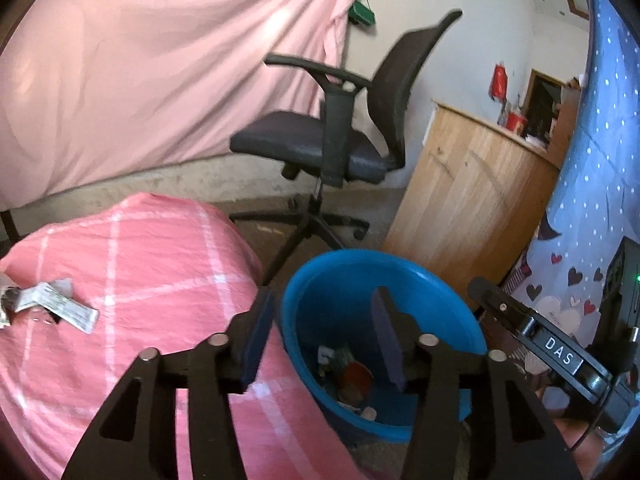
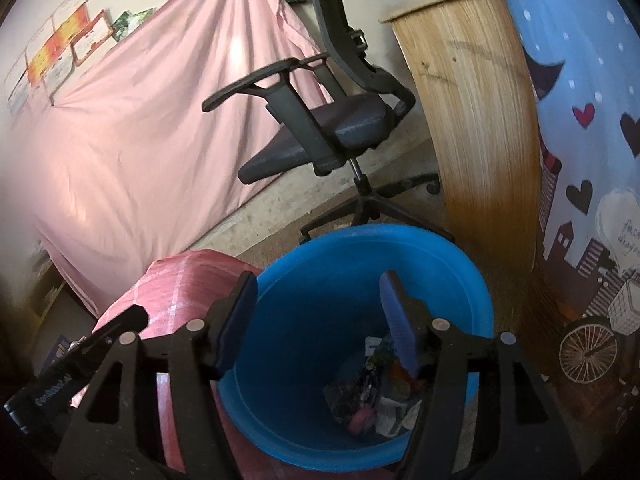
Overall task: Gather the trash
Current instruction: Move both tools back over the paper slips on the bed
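A blue plastic bin (image 1: 400, 276) stands on the floor between a pink checked cushion (image 1: 140, 248) and a patterned cloth. Several wrappers and scraps of trash (image 1: 352, 376) lie at its bottom. My left gripper (image 1: 323, 300) hangs open over the bin's left rim with nothing between its fingers. A crumpled silver wrapper (image 1: 56, 304) lies on the cushion, to the left of that gripper. In the right wrist view, my right gripper (image 2: 318, 284) is open and empty above the bin (image 2: 360, 236), looking down onto the trash (image 2: 380, 392).
A black office chair (image 1: 328, 136) stands just behind the bin, its wheeled base close to the rim. A wooden cabinet (image 1: 472, 192) is at the back right. A pink sheet (image 1: 160, 80) hangs behind, and a blue cloth with hearts (image 1: 592, 200) hangs at right.
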Available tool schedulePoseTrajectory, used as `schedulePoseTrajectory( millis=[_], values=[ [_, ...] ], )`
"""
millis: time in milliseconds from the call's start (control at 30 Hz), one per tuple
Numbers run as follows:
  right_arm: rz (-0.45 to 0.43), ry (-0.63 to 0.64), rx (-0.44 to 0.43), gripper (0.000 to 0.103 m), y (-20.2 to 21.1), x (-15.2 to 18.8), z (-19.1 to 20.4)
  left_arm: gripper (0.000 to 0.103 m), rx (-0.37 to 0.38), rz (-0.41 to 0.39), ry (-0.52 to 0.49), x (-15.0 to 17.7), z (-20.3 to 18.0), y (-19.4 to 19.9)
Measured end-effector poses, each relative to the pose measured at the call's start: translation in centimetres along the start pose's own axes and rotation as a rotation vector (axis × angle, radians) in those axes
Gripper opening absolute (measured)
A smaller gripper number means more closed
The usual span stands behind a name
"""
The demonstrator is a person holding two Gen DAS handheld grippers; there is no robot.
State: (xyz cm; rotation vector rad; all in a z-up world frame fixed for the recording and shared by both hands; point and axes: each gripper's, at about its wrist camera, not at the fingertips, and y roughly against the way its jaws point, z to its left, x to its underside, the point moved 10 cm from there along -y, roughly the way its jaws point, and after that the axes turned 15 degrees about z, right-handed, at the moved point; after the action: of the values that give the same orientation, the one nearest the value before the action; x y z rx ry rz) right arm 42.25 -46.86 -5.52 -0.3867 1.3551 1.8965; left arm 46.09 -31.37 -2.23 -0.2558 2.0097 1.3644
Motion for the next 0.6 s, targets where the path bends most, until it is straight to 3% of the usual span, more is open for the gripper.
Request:
schedulePoseTrajectory(
  millis=[200, 267, 367, 433, 600],
  values=[
    [-0.088, 0.073, -0.001, 0.100, 1.6, -0.8, 2.4, 0.063, -0.045, -0.085, 0.049, -0.5, 2.6, 3.0],
    [-0.117, 0.094, -0.012, 0.103, 2.2, -1.0, 3.5, 0.081, -0.074, -0.128, 0.067, -0.6, 3.8, 4.4],
    [-0.177, 0.128, -0.024, 0.103, 3.3, -1.3, 5.2, 0.096, -0.115, -0.204, 0.100, -0.8, 5.5, 6.6],
    [-0.223, 0.151, -0.036, 0.103, 4.1, -1.5, 6.6, 0.101, -0.147, -0.250, 0.127, -0.7, 6.9, 8.2],
    [-0.313, 0.207, -0.093, 0.103, 5.8, -1.6, 10.3, 0.101, -0.208, -0.326, 0.152, -0.2, 9.9, 11.3]
  ],
)
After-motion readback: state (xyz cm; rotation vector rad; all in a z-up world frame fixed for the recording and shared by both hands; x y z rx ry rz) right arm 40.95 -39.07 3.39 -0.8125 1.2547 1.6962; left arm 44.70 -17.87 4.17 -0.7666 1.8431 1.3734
